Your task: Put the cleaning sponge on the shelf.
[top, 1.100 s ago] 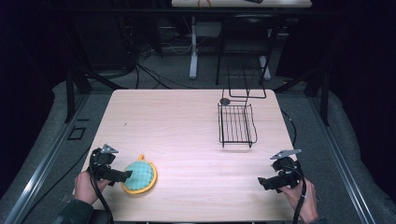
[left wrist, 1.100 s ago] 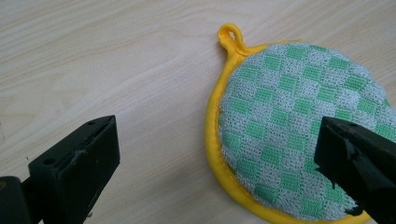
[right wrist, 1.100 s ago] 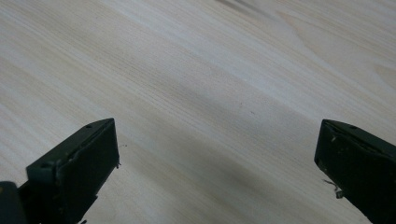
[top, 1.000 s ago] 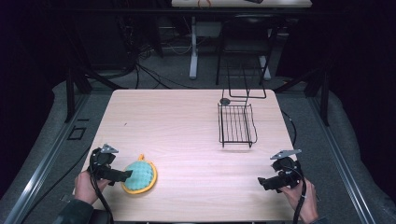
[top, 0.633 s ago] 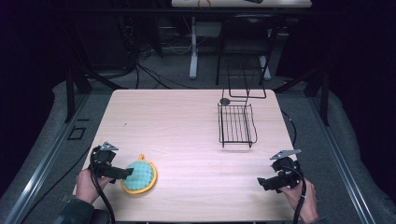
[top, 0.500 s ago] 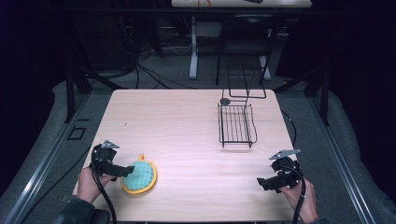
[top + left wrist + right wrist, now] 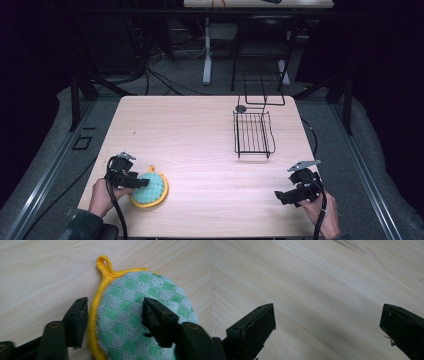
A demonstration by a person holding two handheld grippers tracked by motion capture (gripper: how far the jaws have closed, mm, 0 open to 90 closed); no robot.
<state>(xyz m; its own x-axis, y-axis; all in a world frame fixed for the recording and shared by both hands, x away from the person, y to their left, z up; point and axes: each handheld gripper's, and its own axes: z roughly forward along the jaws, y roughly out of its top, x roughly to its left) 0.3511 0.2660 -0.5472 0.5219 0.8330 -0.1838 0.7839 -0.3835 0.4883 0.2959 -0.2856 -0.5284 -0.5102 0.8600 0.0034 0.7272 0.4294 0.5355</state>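
A pale wooden bench point(image 7: 200, 135) carries few things. Near its front left corner lies a round pot holder point(image 7: 148, 189), green-and-white checked on top with a yellow border and a small yellow hanging loop point(image 7: 104, 263) that points toward the far side of the bench. It lies flat on the wood.

The left gripper point(image 7: 141, 183), held in the person's left hand point(image 7: 100, 196), sits low at the pot holder's left edge. In the left gripper view its fingers point(image 7: 77, 320) are parted to a moderate width and straddle the pad's near left part: one finger stands on the bare wood just beside the yellow border, the other is over the checked surface. Whether that second finger touches the fabric cannot be told. The pad is not pinched between them.

The right gripper point(image 7: 281, 196), held in the person's right hand point(image 7: 320, 212), is near the front right corner of the bench, well apart from the pot holder. In the right gripper view its fingers point(image 7: 254, 327) are spread wide, with nothing but wood grain between them.

Toward the far right of the bench stands a black wire rack point(image 7: 254, 132), with a taller upright wire frame at its far end. A small dark round object point(image 7: 241, 108) sits just beside the rack's far left corner; what it is cannot be told
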